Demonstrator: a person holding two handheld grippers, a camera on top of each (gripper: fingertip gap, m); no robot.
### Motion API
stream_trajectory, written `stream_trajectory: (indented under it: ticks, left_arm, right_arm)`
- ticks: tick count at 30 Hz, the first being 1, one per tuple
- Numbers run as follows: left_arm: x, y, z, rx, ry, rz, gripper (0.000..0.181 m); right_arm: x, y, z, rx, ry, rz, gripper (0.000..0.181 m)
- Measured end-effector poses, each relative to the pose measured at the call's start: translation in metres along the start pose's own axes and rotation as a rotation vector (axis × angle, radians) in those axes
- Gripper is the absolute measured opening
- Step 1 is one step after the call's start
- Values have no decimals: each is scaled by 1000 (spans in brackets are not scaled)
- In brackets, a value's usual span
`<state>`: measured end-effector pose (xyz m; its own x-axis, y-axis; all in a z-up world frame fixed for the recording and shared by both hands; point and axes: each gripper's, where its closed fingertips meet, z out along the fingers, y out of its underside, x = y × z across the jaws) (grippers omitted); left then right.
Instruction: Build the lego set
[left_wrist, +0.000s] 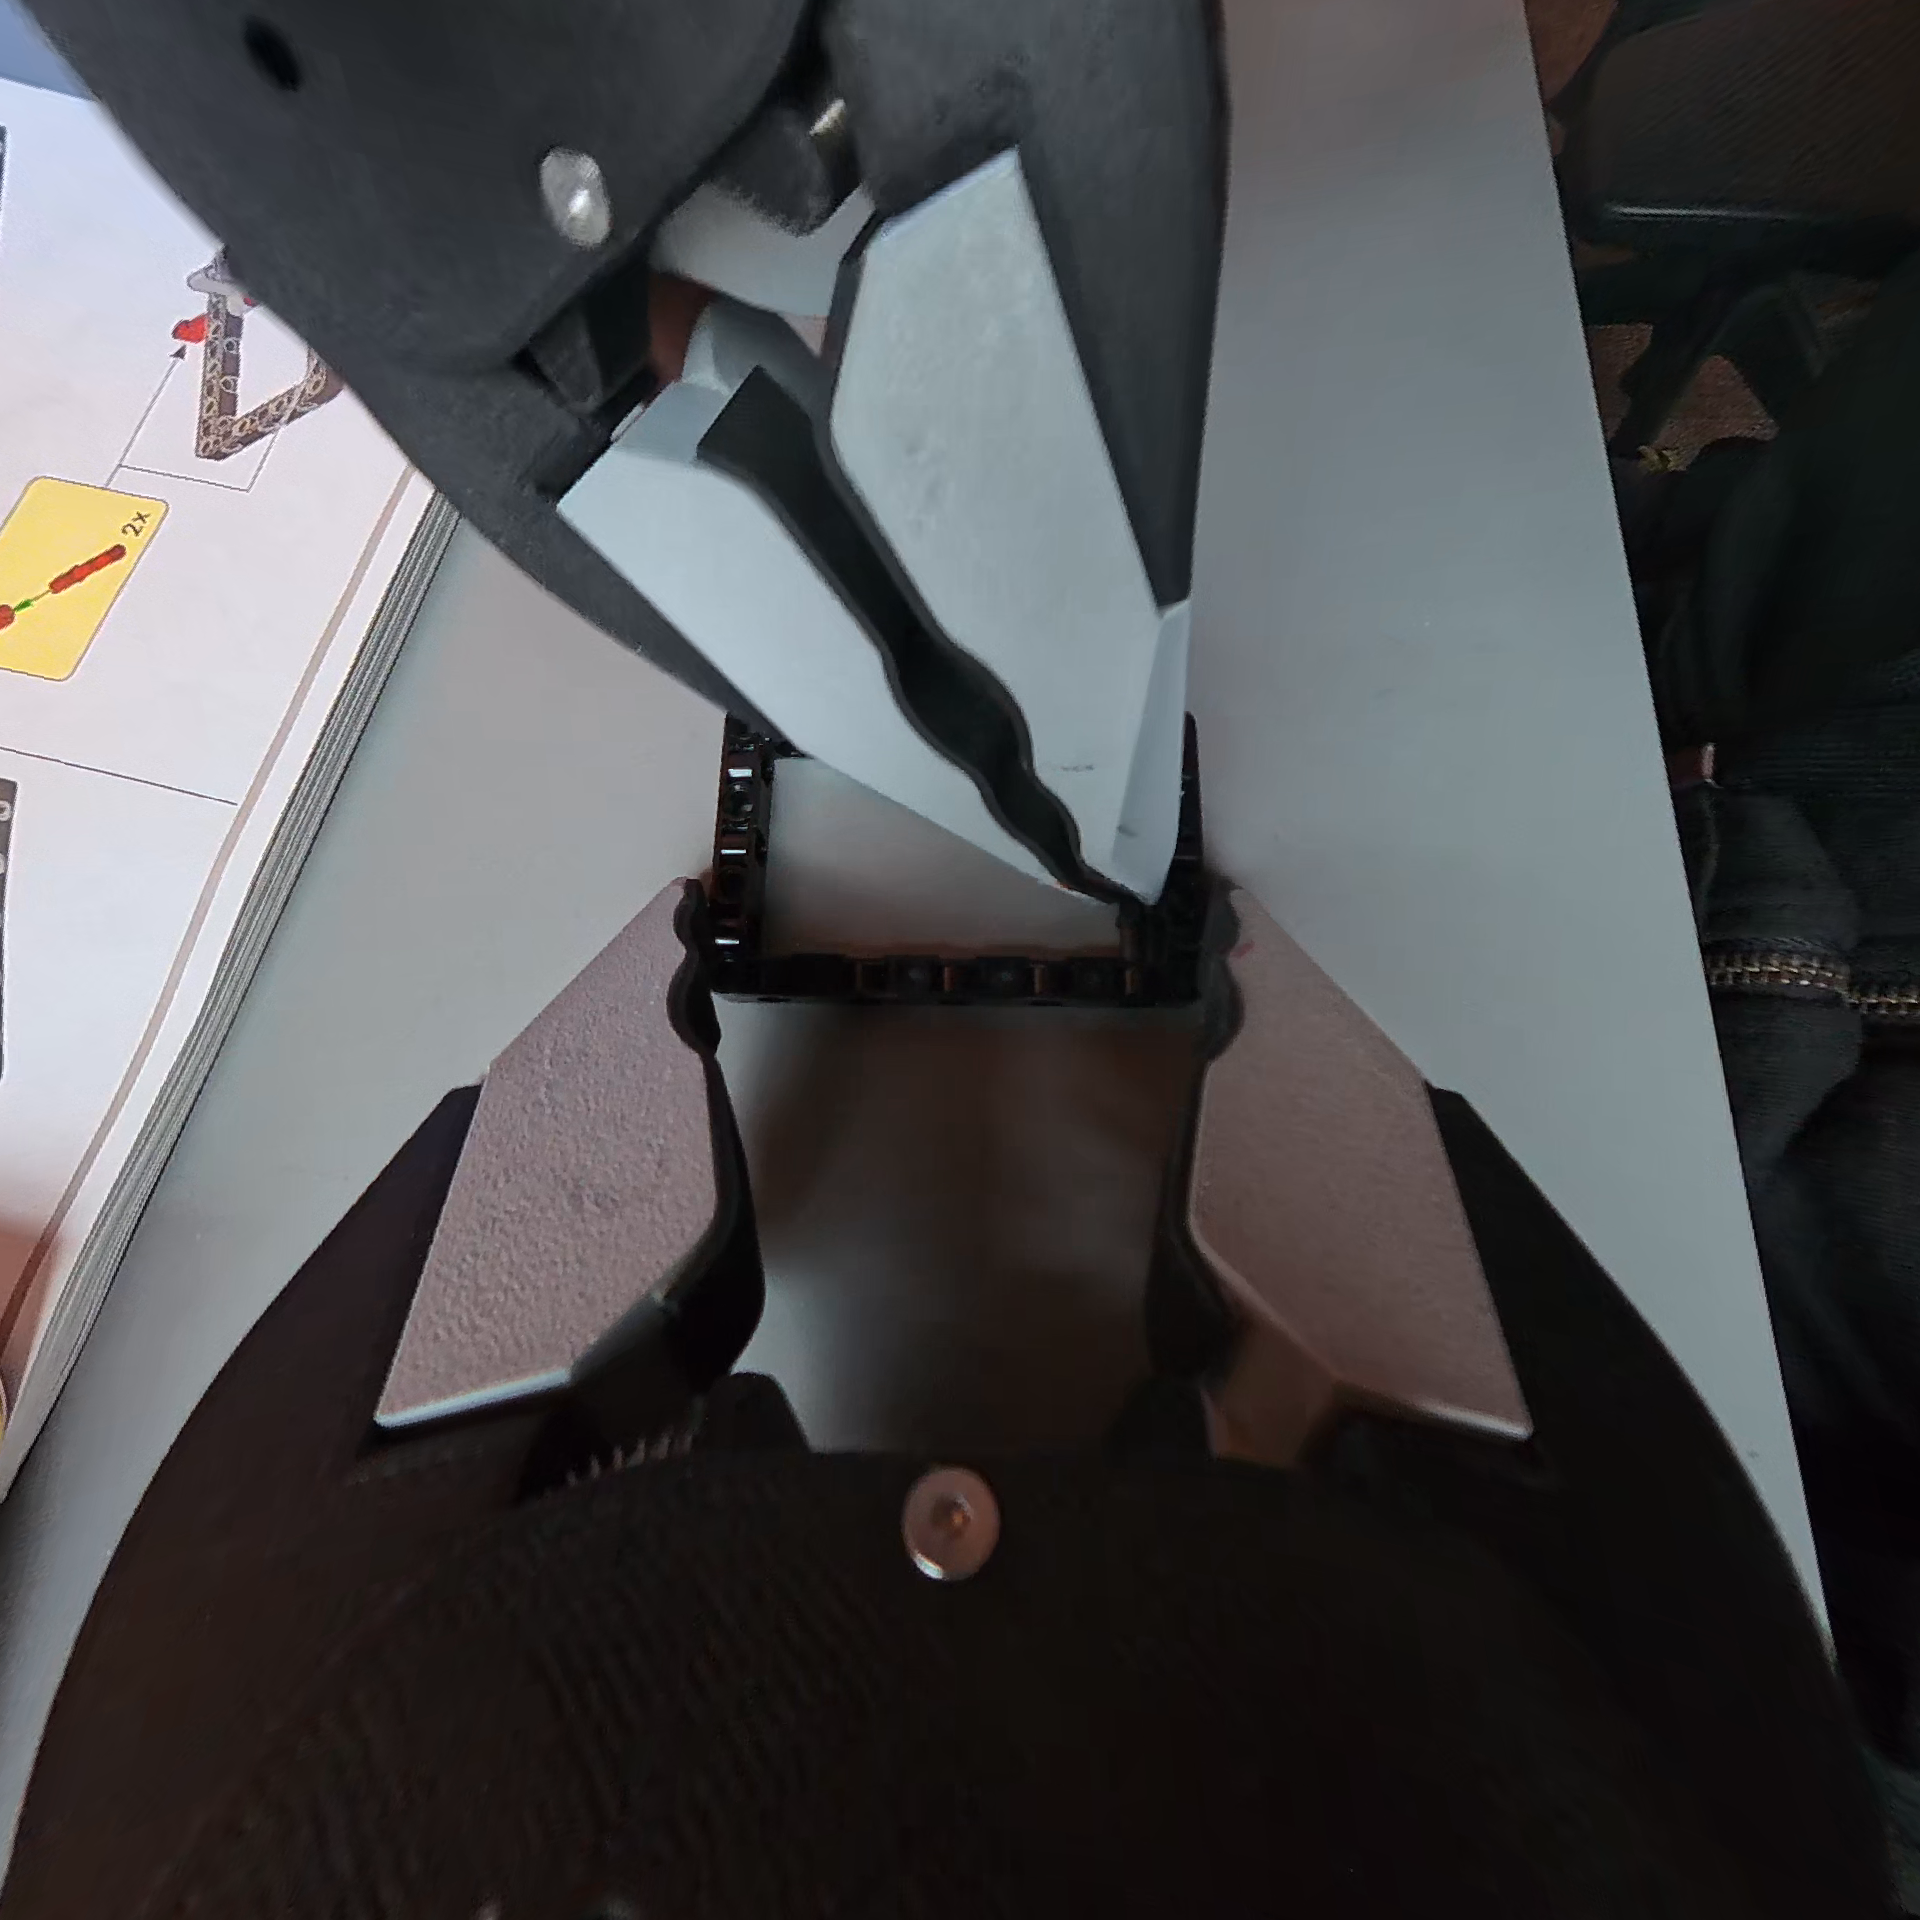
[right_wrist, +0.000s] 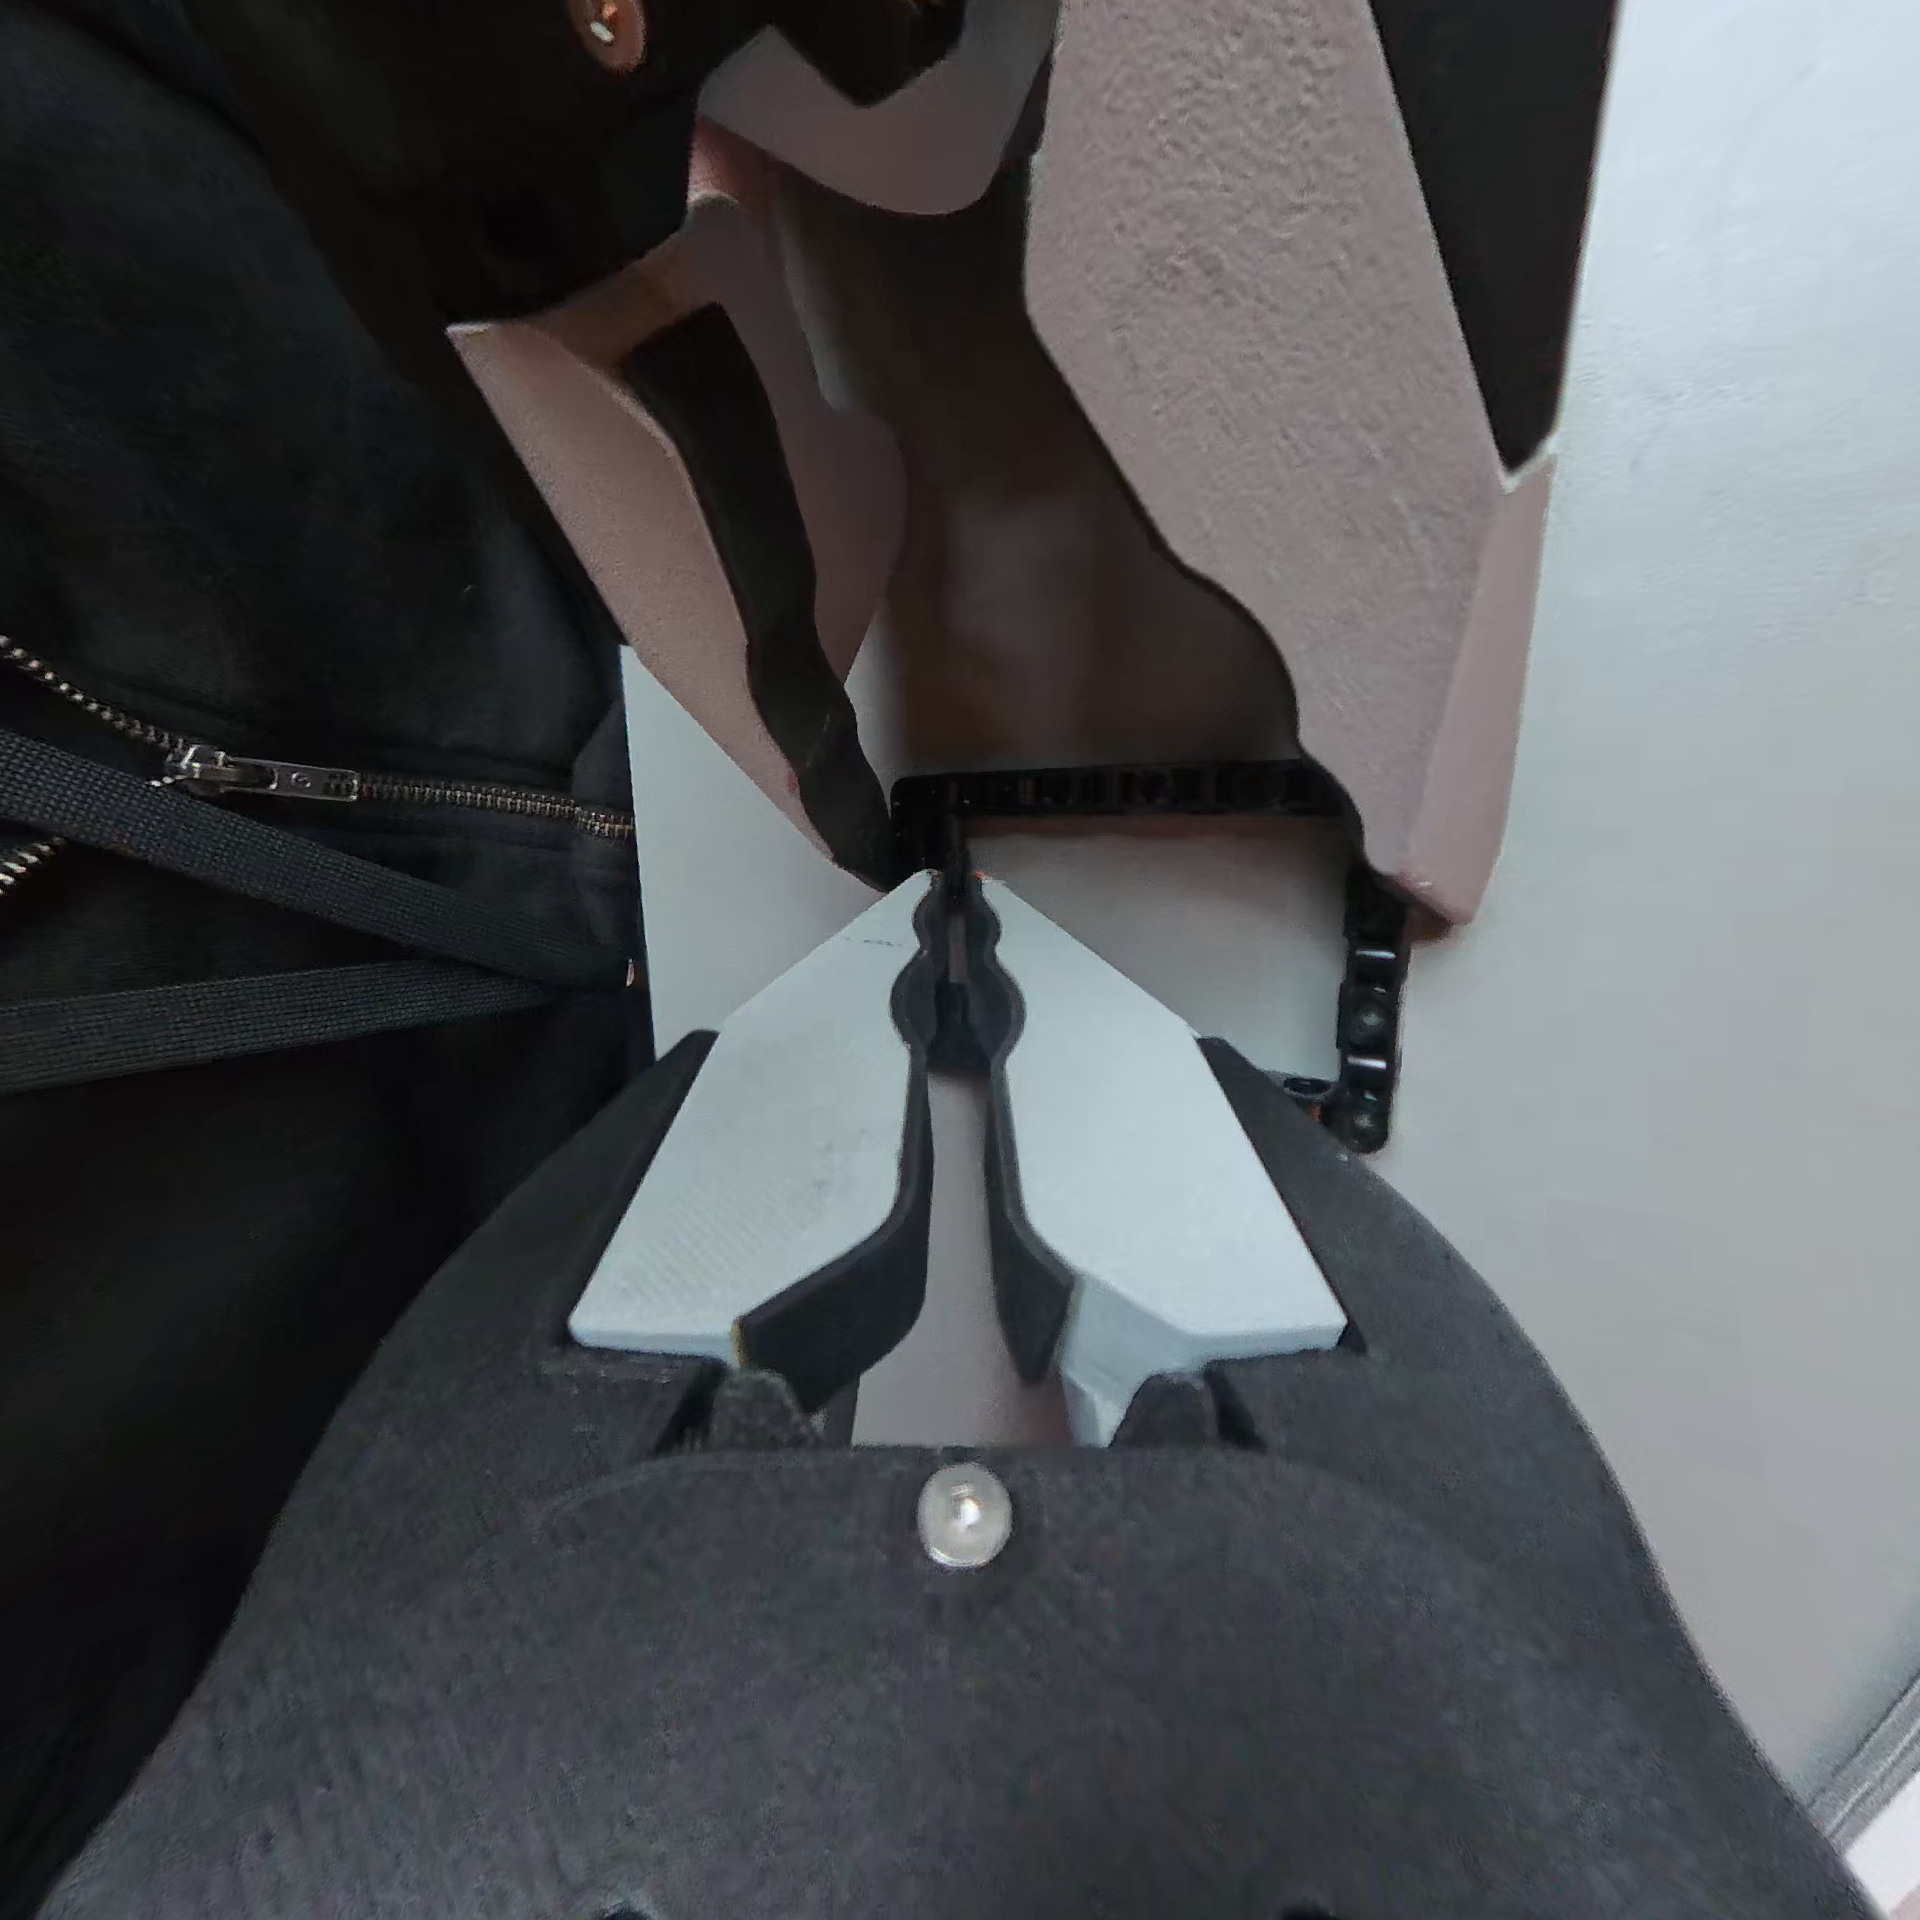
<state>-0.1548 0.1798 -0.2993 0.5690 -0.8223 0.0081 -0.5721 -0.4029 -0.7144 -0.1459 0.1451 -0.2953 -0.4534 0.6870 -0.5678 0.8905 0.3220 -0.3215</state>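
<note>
Black plastic lego frame with round holes (left_wrist: 951, 977): U-shaped, sitting over the white table (left_wrist: 1403, 727).
Left gripper (left_wrist: 956, 961): spread wide, squeezing the frame's two outer sides.
Right gripper (right_wrist: 951, 883): nearly closed, pinching one frame arm.
Open paper instruction booklet (left_wrist: 156, 727): lying just beside.

1. The place looks like a desk or hobby work spot indoors; the kind of room I cannot tell.
2. A plain white table (left_wrist: 1403, 623) fills both views.
3. An open instruction booklet (left_wrist: 156, 675) lies on it.
4. A person in a dark zipped jacket (right_wrist: 260, 623) is close to the table edge.
</note>
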Motion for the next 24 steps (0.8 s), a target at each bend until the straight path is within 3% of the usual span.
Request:
stream_trajectory:
  ticks: [8, 16, 24]
  left_arm:
    - [0, 0, 0, 0, -9, -7, 93]
    - [1, 0, 0, 1, -6, -6, 93]
    - [1, 0, 0, 1, -6, -6, 93]
  right_arm:
    - [0, 2, 0, -175, 16, 53, 0]
    - [-2, -1, 0, 22, 37, 4, 0]
    - [-2, -3, -1, 104, 33, -28, 0]
